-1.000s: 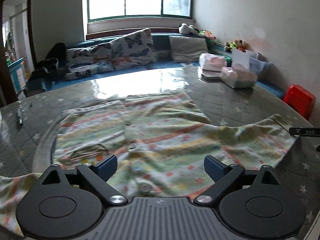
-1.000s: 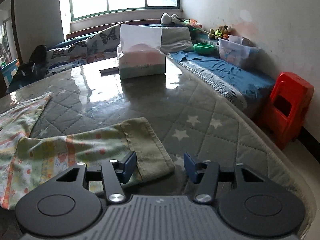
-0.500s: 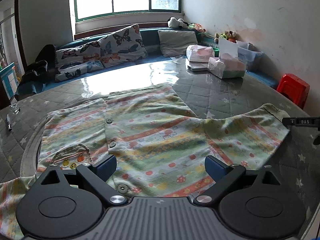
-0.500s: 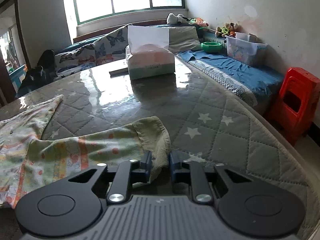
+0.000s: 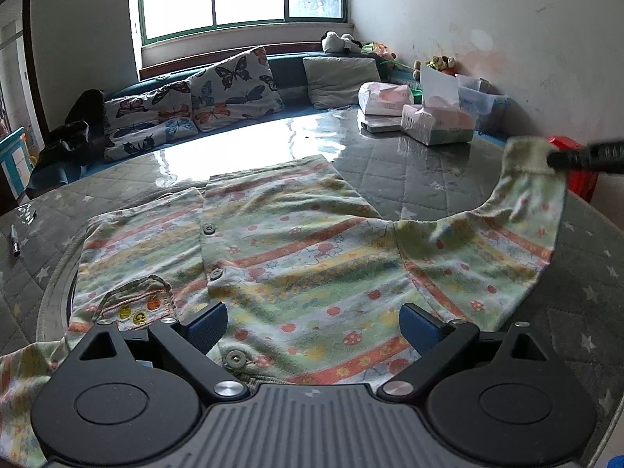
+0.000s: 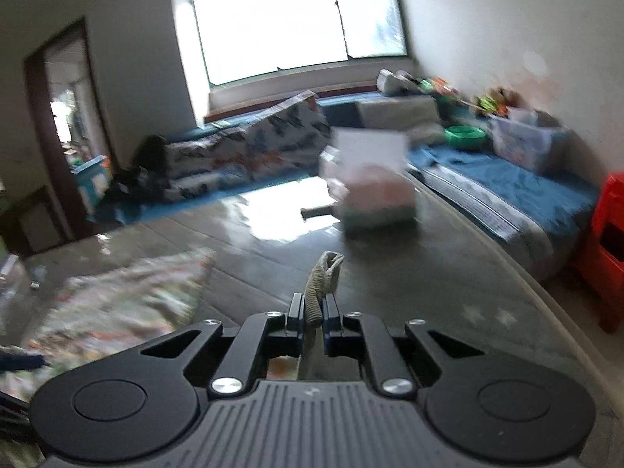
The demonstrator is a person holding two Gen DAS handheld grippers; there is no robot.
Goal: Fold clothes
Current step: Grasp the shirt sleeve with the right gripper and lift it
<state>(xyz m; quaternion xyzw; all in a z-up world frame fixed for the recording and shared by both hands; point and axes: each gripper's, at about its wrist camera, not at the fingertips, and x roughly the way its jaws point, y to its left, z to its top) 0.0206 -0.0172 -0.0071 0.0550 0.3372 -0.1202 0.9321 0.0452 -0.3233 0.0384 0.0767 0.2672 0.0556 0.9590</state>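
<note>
A striped, patterned child's shirt [image 5: 280, 257] with snap buttons lies spread on the quilted round table [image 5: 409, 163]. My left gripper [image 5: 312, 325] hangs open just above the shirt's near hem, nothing between its fingers. My right gripper [image 6: 312, 310] is shut on the green cuff [image 6: 321, 280] of the right sleeve. In the left wrist view that sleeve [image 5: 518, 210] is lifted off the table, pinched by the black fingertips [image 5: 573, 158] at the right edge. The rest of the shirt [image 6: 117, 304] shows blurred at the lower left of the right wrist view.
A tissue box [image 5: 436, 124] and a soft pack [image 5: 384, 97] stand at the table's far right. A pen [image 5: 15, 240] lies at the left. A sofa with butterfly cushions [image 5: 218, 89] runs behind. A red stool [image 6: 608, 249] stands right of the table.
My right gripper closed on the sleeve cuff and rose, lifting the sleeve off the table. The left gripper stayed open over the shirt's hem.
</note>
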